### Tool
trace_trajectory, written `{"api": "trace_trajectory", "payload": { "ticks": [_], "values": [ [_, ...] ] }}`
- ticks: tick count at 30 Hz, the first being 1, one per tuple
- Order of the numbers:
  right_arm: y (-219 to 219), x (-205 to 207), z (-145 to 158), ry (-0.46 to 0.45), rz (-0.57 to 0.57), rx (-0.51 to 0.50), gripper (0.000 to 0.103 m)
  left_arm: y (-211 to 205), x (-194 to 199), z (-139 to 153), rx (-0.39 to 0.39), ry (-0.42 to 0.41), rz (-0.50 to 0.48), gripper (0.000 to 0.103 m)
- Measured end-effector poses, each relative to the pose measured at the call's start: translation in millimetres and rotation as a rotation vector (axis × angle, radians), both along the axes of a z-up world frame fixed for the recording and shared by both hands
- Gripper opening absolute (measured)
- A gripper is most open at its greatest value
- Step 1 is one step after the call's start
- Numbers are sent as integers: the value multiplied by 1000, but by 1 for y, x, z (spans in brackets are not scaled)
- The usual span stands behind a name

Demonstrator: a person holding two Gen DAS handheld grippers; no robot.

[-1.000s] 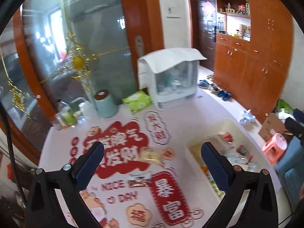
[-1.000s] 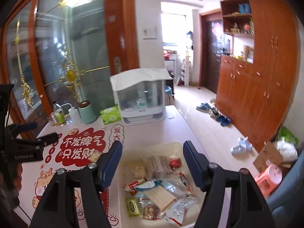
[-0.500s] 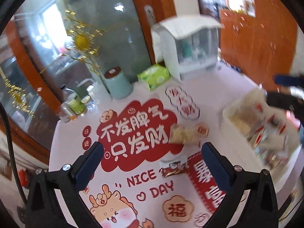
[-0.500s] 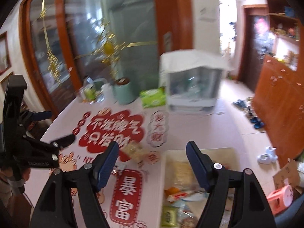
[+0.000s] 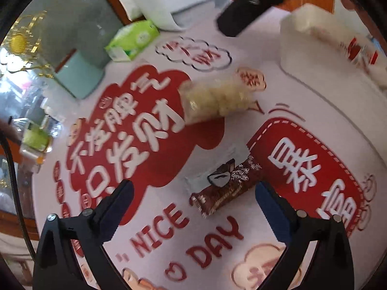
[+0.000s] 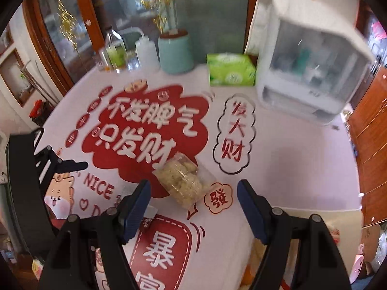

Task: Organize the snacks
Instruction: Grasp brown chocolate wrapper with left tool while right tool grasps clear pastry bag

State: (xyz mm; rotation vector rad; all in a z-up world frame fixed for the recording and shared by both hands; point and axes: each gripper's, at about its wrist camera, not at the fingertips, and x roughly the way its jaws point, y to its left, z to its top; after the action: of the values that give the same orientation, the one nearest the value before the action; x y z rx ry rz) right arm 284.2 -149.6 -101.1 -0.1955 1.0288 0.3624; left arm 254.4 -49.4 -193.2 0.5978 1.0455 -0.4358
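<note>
With both grippers spread wide and empty, the left gripper (image 5: 193, 194) above the brown chocolate wafer packet (image 5: 226, 188) and the right gripper (image 6: 193, 193) over the clear bag of pale puffed snacks (image 6: 185, 180) on the tabletop (image 6: 290, 159), closing carelessly might crush either or push the slick wrappers away.

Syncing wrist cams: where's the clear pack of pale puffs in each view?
Left wrist: clear pack of pale puffs, upper centre, beyond the brown wrapper.
Right wrist: lower centre, just ahead of the open right gripper.
Shared landmark: green tissue box.

Snack tray (image 5: 314, 24) blurred, cut off rt.
</note>
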Motion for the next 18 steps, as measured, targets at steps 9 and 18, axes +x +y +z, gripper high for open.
{"api": "trace_trajectory", "payload": {
  "ticks": [9, 18],
  "values": [
    [23, 50, -64, 164, 90, -109, 74, 2, 28, -32, -110, 52, 84, 89],
    [47, 64, -98, 243, 215, -153, 74, 22, 44, -38, -227, 129, 195, 81]
  ]
}}
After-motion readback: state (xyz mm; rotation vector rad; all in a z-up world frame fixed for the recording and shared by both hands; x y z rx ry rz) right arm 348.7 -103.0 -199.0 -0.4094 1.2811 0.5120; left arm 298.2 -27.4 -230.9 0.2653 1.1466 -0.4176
